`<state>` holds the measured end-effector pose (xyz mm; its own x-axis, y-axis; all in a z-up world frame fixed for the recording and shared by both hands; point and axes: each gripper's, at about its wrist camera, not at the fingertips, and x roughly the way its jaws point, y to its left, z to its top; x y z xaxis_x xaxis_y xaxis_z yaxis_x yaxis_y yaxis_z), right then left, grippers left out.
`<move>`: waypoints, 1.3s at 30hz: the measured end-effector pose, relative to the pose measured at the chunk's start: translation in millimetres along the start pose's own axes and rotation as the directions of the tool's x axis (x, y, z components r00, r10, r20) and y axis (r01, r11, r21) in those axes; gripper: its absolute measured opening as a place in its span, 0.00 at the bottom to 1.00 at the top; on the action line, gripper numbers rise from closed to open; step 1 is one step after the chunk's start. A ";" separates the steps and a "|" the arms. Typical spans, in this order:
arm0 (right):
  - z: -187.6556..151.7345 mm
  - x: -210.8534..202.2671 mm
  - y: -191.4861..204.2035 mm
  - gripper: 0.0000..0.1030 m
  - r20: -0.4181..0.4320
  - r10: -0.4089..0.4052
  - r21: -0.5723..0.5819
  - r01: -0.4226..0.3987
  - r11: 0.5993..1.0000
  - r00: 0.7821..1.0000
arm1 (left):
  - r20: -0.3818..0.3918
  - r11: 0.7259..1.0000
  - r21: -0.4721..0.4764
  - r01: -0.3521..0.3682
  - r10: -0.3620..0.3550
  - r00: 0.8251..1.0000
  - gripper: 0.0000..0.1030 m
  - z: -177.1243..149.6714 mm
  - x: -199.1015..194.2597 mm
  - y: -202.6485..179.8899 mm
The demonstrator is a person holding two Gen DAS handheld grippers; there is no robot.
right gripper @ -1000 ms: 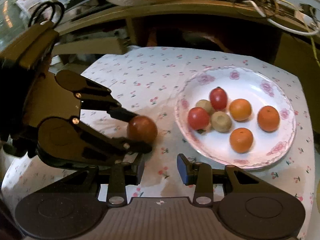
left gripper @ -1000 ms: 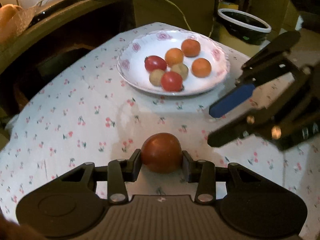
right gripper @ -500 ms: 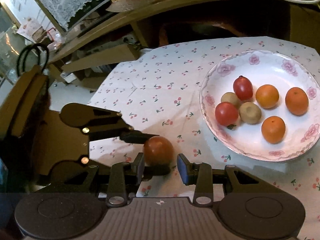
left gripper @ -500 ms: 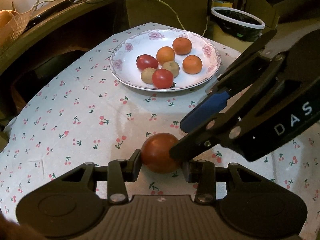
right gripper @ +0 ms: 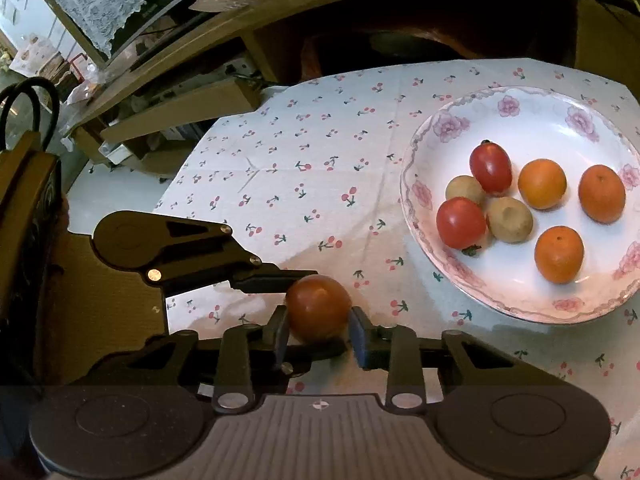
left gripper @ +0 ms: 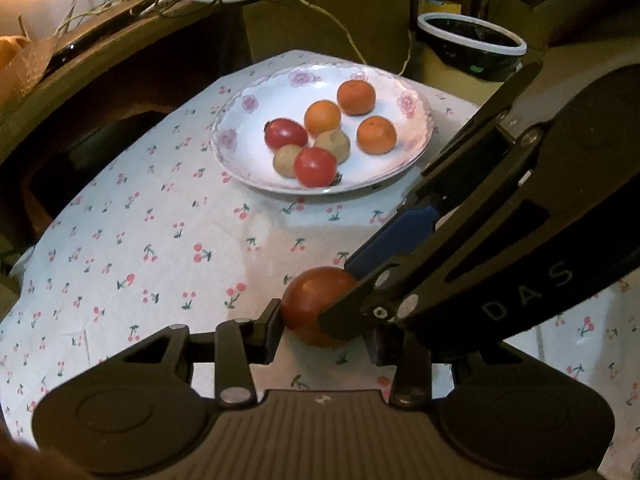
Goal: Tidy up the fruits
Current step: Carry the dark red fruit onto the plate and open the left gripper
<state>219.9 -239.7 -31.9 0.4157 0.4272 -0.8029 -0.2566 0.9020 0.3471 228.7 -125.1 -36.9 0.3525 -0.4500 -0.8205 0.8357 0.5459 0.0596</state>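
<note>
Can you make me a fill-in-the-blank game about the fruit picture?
1. The plate holds ___ orange fruits.
2. The big dark red fruit lies on the ___, not on the plate.
3. The number of red tomatoes on the plate is ___.
4. The cloth is printed with little ___.

Missing words: three; cloth; two; cherries
</note>
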 end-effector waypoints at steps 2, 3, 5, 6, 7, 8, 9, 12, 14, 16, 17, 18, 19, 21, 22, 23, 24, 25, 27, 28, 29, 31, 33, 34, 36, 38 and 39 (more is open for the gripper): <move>-0.9 -3.8 -1.0 0.30 0.005 -0.002 0.003 0.002 1.000 1.000 | 0.011 1.000 0.003 0.000 0.000 1.000 0.45 4.3 -2.9 -1.2; -1.3 -6.6 -1.8 0.30 0.011 -0.002 0.004 0.002 1.000 1.000 | 0.019 1.000 0.007 -0.002 0.001 1.000 0.45 7.3 -4.7 -2.5; -1.3 -13.6 -3.4 0.30 0.028 -0.002 0.006 0.002 1.000 1.000 | 0.034 1.000 0.018 -0.007 0.007 0.999 0.45 14.3 -7.8 -5.3; -0.9 -17.4 -4.0 0.30 0.038 -0.004 0.006 0.004 1.000 0.999 | 0.040 1.000 0.022 -0.009 0.008 0.999 0.45 18.6 -7.9 -6.8; -0.6 -21.2 -4.7 0.30 0.048 -0.007 0.005 0.007 1.000 0.999 | 0.046 1.000 0.026 -0.010 0.009 0.999 0.45 22.2 -7.8 -8.0; -0.4 -25.7 -5.8 0.30 0.060 -0.013 0.006 0.013 1.000 0.998 | 0.052 0.999 0.030 -0.010 0.009 0.999 0.45 26.3 -7.7 -10.0; -0.2 -29.0 -7.1 0.30 0.070 -0.017 0.009 0.017 1.000 0.997 | 0.058 0.999 0.035 -0.011 0.009 0.998 0.45 30.7 -7.0 -12.0; 0.1 -40.1 -16.0 0.30 0.101 -0.033 0.027 0.030 0.999 0.994 | 0.068 0.998 0.054 -0.017 0.013 0.998 0.45 44.4 -2.0 -18.6; 0.7 -46.2 -22.7 0.30 0.118 -0.049 0.039 0.044 0.998 0.992 | 0.073 0.998 0.059 -0.018 0.014 0.997 0.44 52.9 2.6 -22.4; 1.4 -51.6 -29.7 0.30 0.133 -0.067 0.050 0.061 0.997 0.989 | 0.079 0.998 0.064 -0.020 0.015 0.997 0.45 61.7 8.1 -26.5; 2.2 -53.5 -33.3 0.30 0.139 -0.075 0.055 0.068 0.996 0.987 | 0.081 0.997 0.068 -0.023 0.017 0.997 0.45 64.9 9.9 -28.2; 2.6 -55.9 -37.7 0.30 0.146 -0.083 0.063 0.075 0.995 0.986 | 0.083 0.997 0.074 -0.027 0.021 0.996 0.45 68.8 12.3 -30.4; 3.0 -57.5 -41.1 0.30 0.152 -0.090 0.069 0.081 0.994 0.984 | 0.085 0.997 0.077 -0.030 0.024 0.996 0.45 71.8 13.7 -32.2; 2.9 -60.9 -46.3 0.30 0.166 -0.107 0.073 0.096 0.993 0.980 | 0.093 0.997 0.073 -0.036 0.029 0.995 0.45 78.1 15.8 -33.3; 3.1 -62.2 -48.6 0.31 0.172 -0.113 0.075 0.101 0.992 0.979 | 0.096 0.997 0.070 -0.041 0.034 0.995 0.45 81.2 17.3 -33.3; 3.7 -64.1 -51.6 0.31 0.179 -0.112 0.083 0.099 0.992 0.977 | 0.099 0.997 0.064 -0.046 0.039 0.994 0.45 84.1 19.3 -32.9; 4.7 -65.0 -54.6 0.31 0.186 -0.114 0.089 0.098 0.991 0.976 | 0.101 0.997 0.058 -0.048 0.042 0.994 0.45 86.8 21.3 -31.8; 6.1 -65.3 -57.9 0.31 0.194 -0.116 0.095 0.099 0.991 0.974 | 0.105 0.997 0.052 -0.051 0.045 0.993 0.45 89.0 22.7 -30.5; 9.9 -64.7 -63.1 0.31 0.204 -0.125 0.112 0.104 0.988 0.971 | 0.111 0.997 0.051 -0.061 0.055 0.992 0.45 93.8 25.9 -30.6; 11.4 -65.0 -65.7 0.31 0.211 -0.130 0.118 0.106 0.987 0.969 | 0.114 0.997 0.050 -0.064 0.058 0.992 0.45 96.8 29.0 -30.7; 12.8 -65.2 -68.2 0.31 0.217 -0.133 0.124 0.108 0.986 0.967 | 0.116 0.997 0.046 -0.065 0.060 0.991 0.45 98.5 31.4 -30.0; 15.1 -65.2 -72.0 0.31 0.230 -0.143 0.128 0.115 0.985 0.963 | 0.113 0.997 0.033 -0.065 0.060 0.992 0.45 101.1 36.8 -27.9; 17.6 -63.8 -76.7 0.31 0.234 -0.148 0.135 0.118 0.984 0.961 | 0.114 0.998 0.025 -0.065 0.062 0.992 0.45 102.8 41.2 -26.3; 18.5 -62.3 -78.9 0.31 0.232 -0.147 0.138 0.118 0.983 0.962 | 0.120 0.998 0.018 -0.066 0.064 0.991 0.45 103.8 41.4 -25.5; 19.7 -60.5 -83.0 0.31 0.240 -0.151 0.145 0.119 0.982 0.959 | 0.127 0.998 0.009 -0.066 0.064 0.990 0.45 106.8 41.0 -24.2; 21.2 -62.5 -84.9 0.32 0.251 -0.155 0.148 0.120 0.982 0.956 | 0.135 0.997 0.001 -0.071 0.070 0.988 0.45 109.3 42.1 -23.8; 22.0 -63.6 -85.6 0.32 0.259 -0.162 0.146 0.127 0.981 0.952 | 0.138 0.997 0.001 -0.071 0.071 0.988 0.45 109.9 42.6 -23.9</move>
<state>234.6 -342.7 0.0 0.6632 0.2769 -0.6954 -0.0717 0.9483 0.3092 270.1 -235.1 -10.8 0.4653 -0.5035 -0.7280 0.8088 0.5759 0.1187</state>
